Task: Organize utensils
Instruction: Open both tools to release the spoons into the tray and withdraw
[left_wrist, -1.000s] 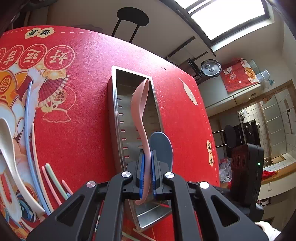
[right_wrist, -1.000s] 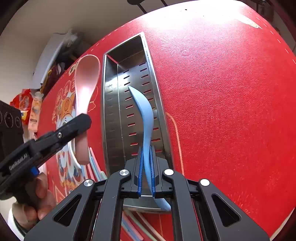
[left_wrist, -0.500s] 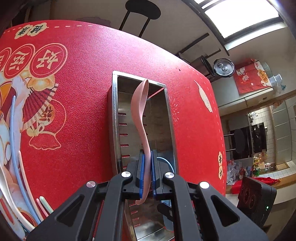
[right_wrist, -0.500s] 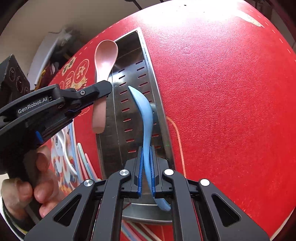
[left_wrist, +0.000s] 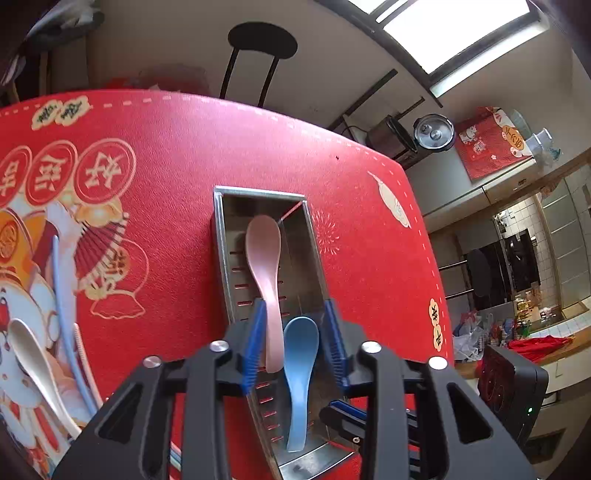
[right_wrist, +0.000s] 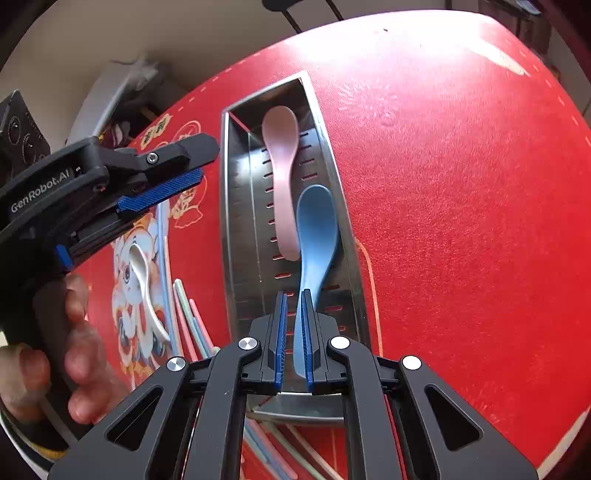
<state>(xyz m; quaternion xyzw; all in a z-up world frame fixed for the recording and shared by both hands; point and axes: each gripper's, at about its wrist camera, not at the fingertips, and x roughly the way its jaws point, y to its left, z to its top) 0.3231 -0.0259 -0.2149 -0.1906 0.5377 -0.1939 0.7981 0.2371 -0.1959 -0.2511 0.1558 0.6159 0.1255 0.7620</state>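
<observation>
1. Down in the long slotted stainless-steel tray (left_wrist: 221, 236): two spoons, both flat on the floor and in line with the tray's length. Pale pink plastic soup spoon (left_wrist: 264, 254) toward the far end, bowl pointing away. Light blue plastic soup spoon (left_wrist: 301, 343) nearer, bowl tucked beside the pink handle.
2. Left gripper (left_wrist: 293, 306): jaws spread wide, nothing between the pads. Hovering above the tray's left wall in the right wrist view, clear of the pink spoon.
3. Right gripper (right_wrist: 293, 295): jaws drawn narrow, with the blue handle running down between them. Handle snug against the right-side pad, a sliver of steel showing on the other side. Pinching or merely bracketing? Cannot tell from here.
4. Out on the red printed tablecloth (left_wrist: 177, 206), left of the tray and well apart from it: a white plastic soup spoon (left_wrist: 29, 350) and a scatter of thin pastel sticks (right_wrist: 188, 317). None of these in the tray yet, so probably about halfway through the sorting.
5. Key relation for the next reach: the loose pieces sit on the left gripper's side, with the tray between them and the right gripper. Long axes roughly parallel to the tray. Likely a job for the left hand, jaws set across a handle.
6. Worth watching: thin sticks lying close together, easy to nip two at once.
</observation>
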